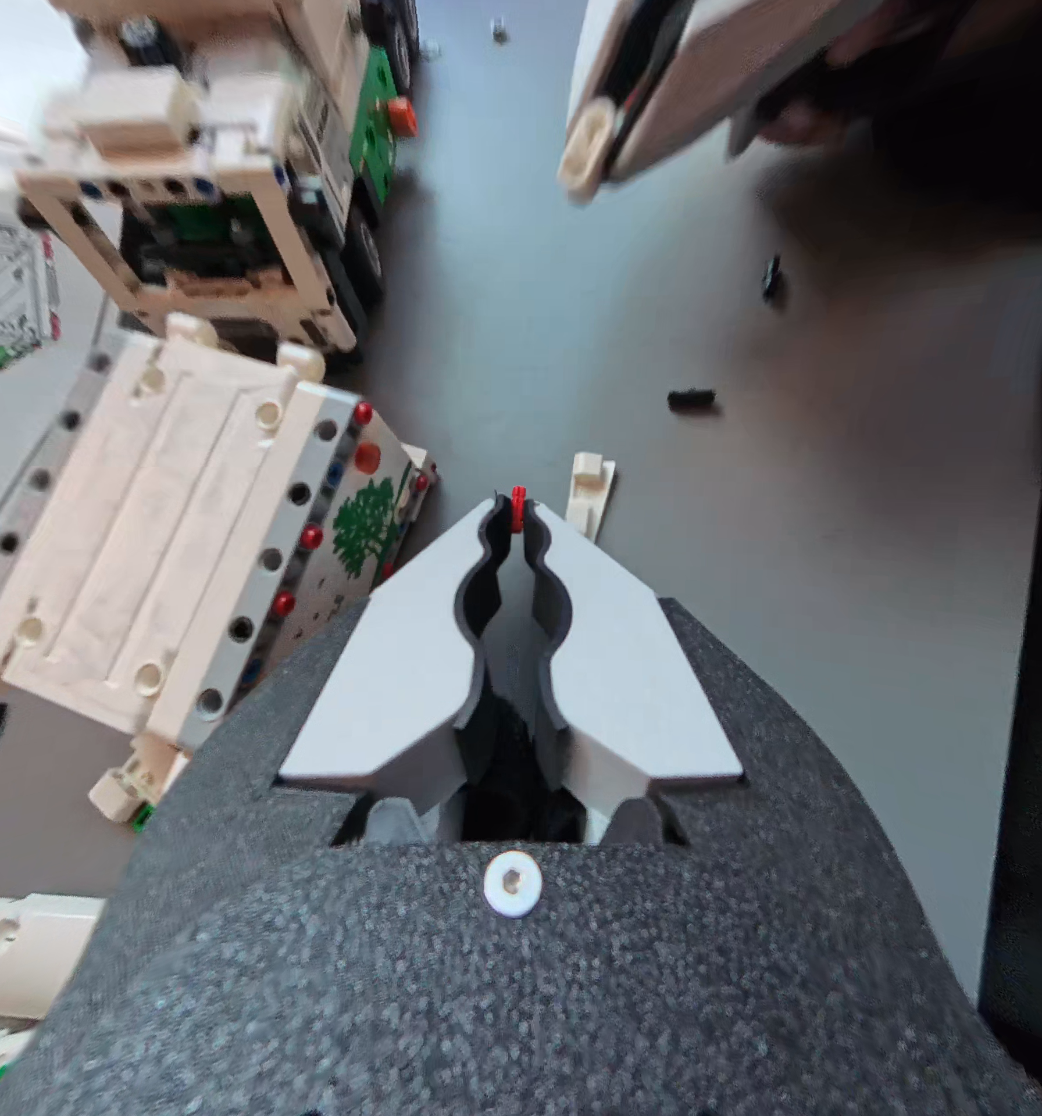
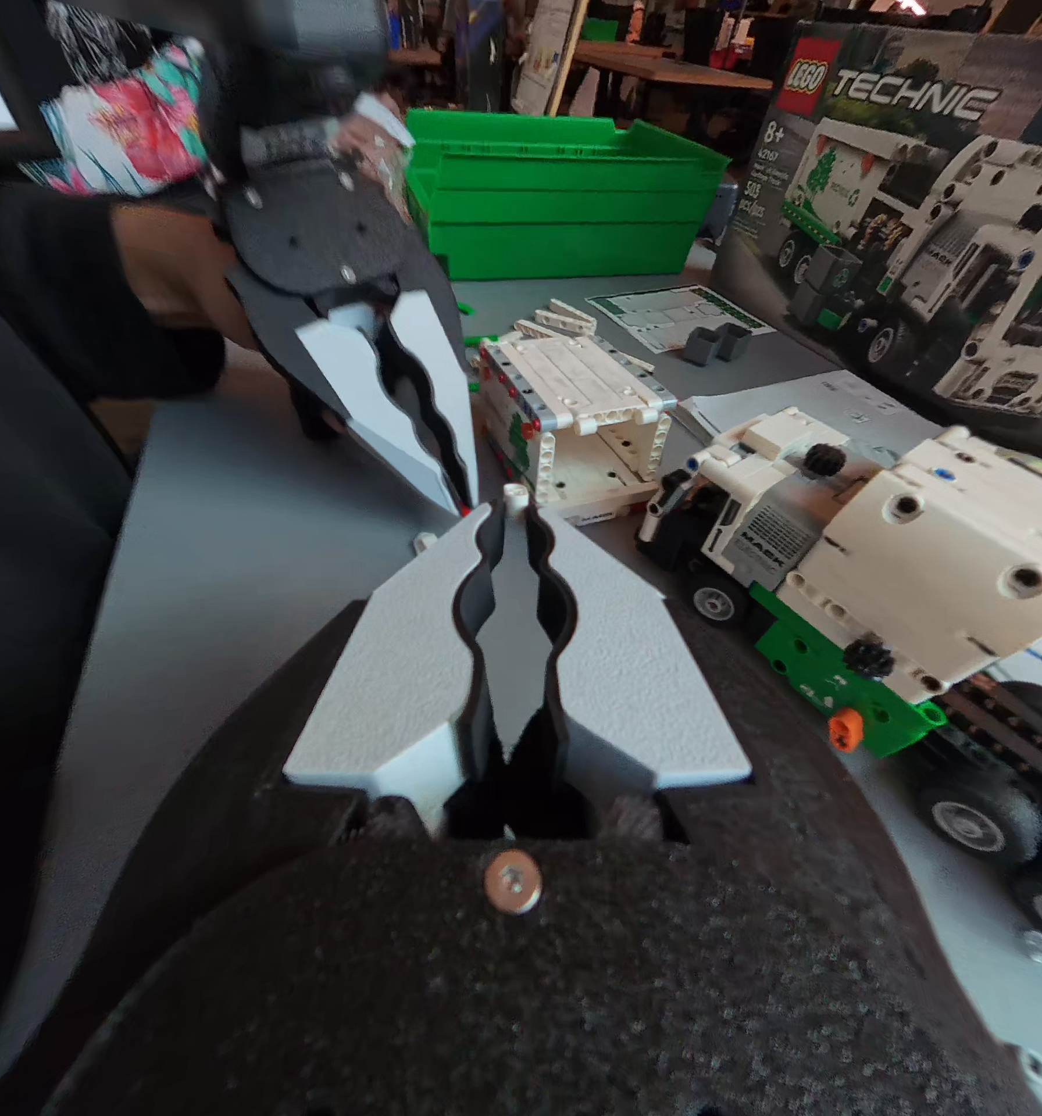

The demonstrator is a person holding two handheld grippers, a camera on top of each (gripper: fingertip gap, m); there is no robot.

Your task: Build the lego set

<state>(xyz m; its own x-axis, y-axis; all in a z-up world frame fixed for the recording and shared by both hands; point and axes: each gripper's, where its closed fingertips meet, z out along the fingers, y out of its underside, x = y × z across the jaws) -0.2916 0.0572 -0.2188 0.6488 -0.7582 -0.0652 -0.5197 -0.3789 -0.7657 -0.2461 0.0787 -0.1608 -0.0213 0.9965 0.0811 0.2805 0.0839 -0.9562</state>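
My left gripper [image 1: 515, 520] is shut on a small red pin [image 1: 517, 504] and holds it above the grey table. In the right wrist view the left gripper [image 2: 463, 504] points down, its tip close to my right gripper [image 2: 514, 513]. The right gripper is shut on a small white Technic piece [image 2: 515, 496] that sticks out of its tips. The right gripper also shows in the left wrist view [image 1: 591, 145], at the top right. The white and green truck [image 2: 869, 574] stands to the right. A separate white box body [image 2: 573, 410] lies behind the grippers, and it also shows in the left wrist view [image 1: 162, 531].
A loose white piece [image 1: 591, 492] lies just past the left fingertips. Two black pins [image 1: 691, 400] [image 1: 771, 281] lie on the table. Green bins [image 2: 561, 193], the set's carton [image 2: 929, 211], two small grey bins [image 2: 715, 344] and a printed sheet [image 2: 675, 311] stand at the back.
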